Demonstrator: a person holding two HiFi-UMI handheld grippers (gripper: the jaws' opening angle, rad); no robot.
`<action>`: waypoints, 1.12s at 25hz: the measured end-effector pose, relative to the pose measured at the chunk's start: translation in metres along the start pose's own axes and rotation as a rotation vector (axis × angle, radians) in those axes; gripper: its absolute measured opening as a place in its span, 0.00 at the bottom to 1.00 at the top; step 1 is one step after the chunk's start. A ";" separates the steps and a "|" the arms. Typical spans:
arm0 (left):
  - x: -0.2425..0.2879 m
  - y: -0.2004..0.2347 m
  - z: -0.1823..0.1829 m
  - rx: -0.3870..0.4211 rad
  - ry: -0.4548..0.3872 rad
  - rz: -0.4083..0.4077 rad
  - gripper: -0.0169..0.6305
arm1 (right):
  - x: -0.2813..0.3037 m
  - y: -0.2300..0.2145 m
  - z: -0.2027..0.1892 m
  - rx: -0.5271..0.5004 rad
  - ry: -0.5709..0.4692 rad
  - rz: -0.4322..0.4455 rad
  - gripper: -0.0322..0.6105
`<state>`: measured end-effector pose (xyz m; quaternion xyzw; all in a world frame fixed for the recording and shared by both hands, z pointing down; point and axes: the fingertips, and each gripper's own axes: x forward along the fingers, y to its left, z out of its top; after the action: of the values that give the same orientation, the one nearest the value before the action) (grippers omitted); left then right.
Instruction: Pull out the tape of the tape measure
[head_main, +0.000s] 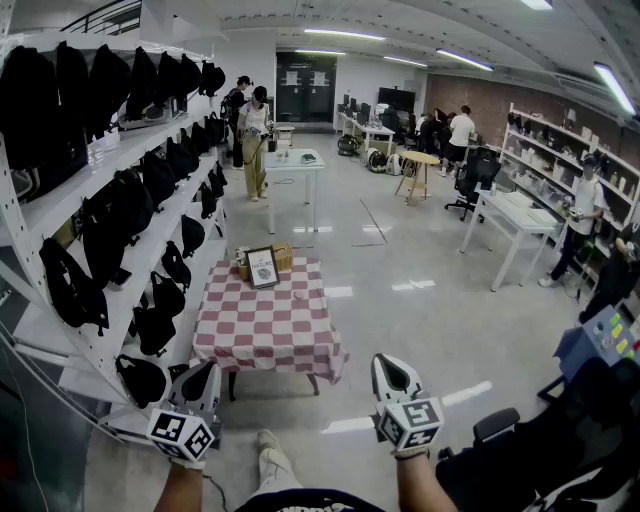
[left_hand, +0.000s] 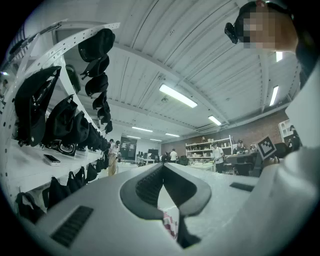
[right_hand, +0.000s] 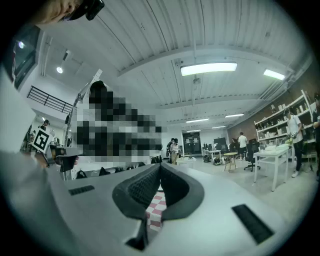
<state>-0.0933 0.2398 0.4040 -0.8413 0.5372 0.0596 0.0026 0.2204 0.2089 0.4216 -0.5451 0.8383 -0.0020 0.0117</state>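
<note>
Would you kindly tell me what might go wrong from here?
The left tongs and right tongs are shut and well short of the table; reaching in closed could just push things. The framed sign stands upright near the small pale object, so it may get knocked over.

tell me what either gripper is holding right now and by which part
Nothing is held. The left gripper and the right gripper both have their jaws closed tip to tip on nothing, in the air short of the checked table.
</note>
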 end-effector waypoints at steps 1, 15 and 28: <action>0.000 0.000 0.000 0.002 0.001 -0.001 0.03 | 0.000 0.002 0.007 0.003 0.005 -0.007 0.04; 0.003 -0.003 0.001 0.011 0.003 -0.006 0.03 | -0.001 0.007 0.020 0.001 0.044 -0.014 0.04; 0.003 -0.002 0.001 0.012 0.001 -0.009 0.03 | 0.007 0.001 0.008 -0.007 -0.010 0.005 0.04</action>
<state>-0.0902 0.2376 0.4023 -0.8437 0.5338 0.0559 0.0075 0.2170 0.2035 0.4136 -0.5429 0.8397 0.0036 0.0142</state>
